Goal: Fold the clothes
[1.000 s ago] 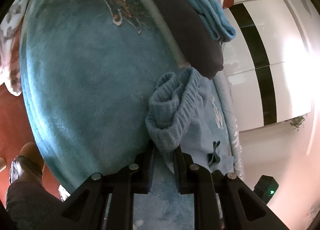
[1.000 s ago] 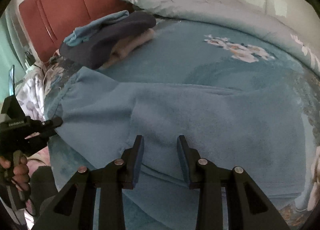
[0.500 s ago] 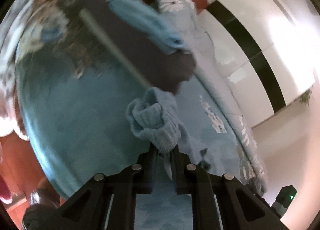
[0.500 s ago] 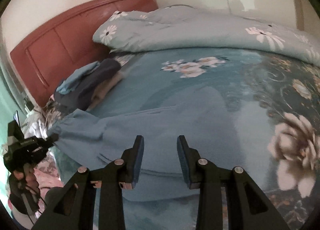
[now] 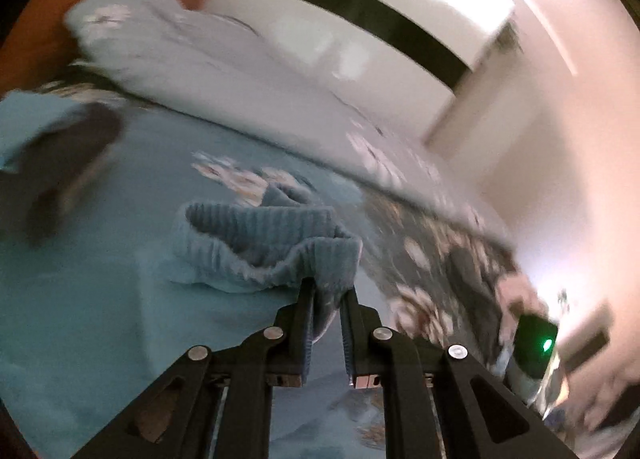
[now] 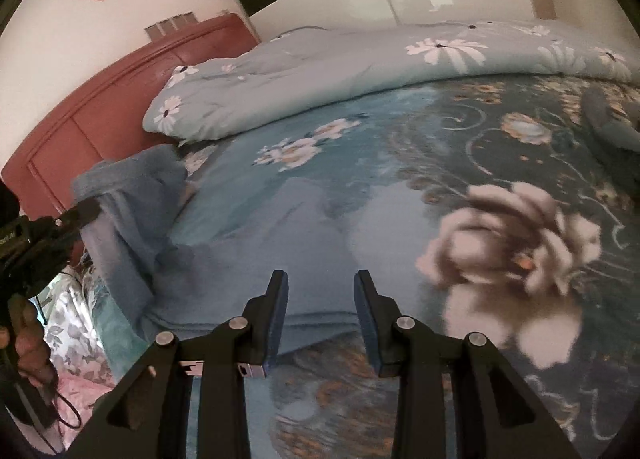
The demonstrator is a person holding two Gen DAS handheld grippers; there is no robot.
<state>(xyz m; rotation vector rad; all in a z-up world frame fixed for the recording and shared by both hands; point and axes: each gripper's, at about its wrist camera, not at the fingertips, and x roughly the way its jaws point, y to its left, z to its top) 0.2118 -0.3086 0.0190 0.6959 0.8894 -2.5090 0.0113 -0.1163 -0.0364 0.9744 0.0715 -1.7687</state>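
A light blue garment lies spread on the floral bed cover. My left gripper is shut on its ribbed cuff, which hangs bunched in front of the fingers, lifted off the bed. In the right wrist view the left gripper shows at the left edge, holding that raised part of the garment. My right gripper is open and empty, just above the garment's near hem.
A folded grey-blue daisy quilt lies along the far side of the bed. A red-brown headboard stands at the back left. A stack of folded dark and blue clothes sits at the left. A small device with a green light is at the right.
My left gripper has lifted the cuff and swung it over the garment toward the right. My right gripper has moved back along the bed toward the garment's hem, staying open.
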